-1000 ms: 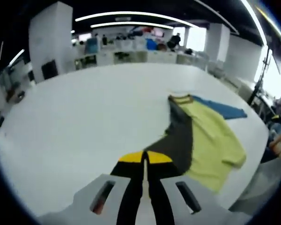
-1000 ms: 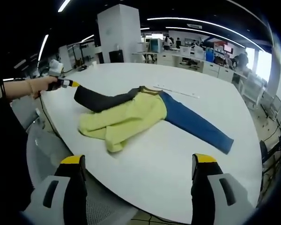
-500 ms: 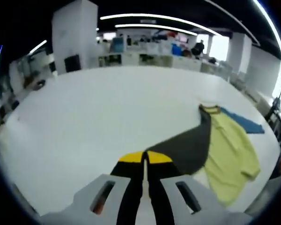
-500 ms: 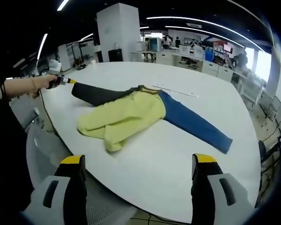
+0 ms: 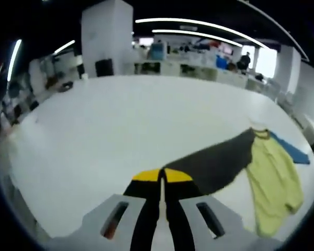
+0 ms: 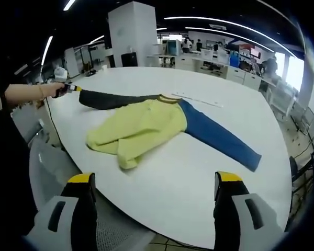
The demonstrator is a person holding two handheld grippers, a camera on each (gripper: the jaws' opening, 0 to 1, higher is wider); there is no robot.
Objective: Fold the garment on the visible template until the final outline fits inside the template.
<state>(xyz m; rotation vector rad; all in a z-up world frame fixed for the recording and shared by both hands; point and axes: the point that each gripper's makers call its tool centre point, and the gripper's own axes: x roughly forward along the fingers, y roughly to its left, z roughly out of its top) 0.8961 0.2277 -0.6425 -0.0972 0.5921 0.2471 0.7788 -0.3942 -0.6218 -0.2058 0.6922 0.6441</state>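
A yellow-green garment (image 6: 138, 128) lies crumpled on the white table (image 6: 188, 178), with a dark grey sleeve (image 6: 115, 98) stretched out to the left and a blue sleeve (image 6: 220, 138) to the right. My left gripper (image 5: 160, 175) is shut on the cuff of the dark grey sleeve (image 5: 214, 162), which runs from its jaws to the yellow-green body (image 5: 272, 183). In the right gripper view the left gripper (image 6: 69, 89) is held by a hand at the table's left edge. My right gripper (image 6: 154, 183) stands open near the table's front edge, well short of the garment.
A thin pale strip (image 6: 199, 102) lies on the table behind the collar. A wide bare stretch of table (image 5: 110, 120) lies left of the sleeve. A white pillar (image 6: 132, 36) and office desks stand behind. A person's arm (image 6: 23, 94) reaches in from the left.
My left gripper has pulled the dark grey sleeve outwards to the left, so it now lies straighter and flatter on the table. The right gripper has not moved.
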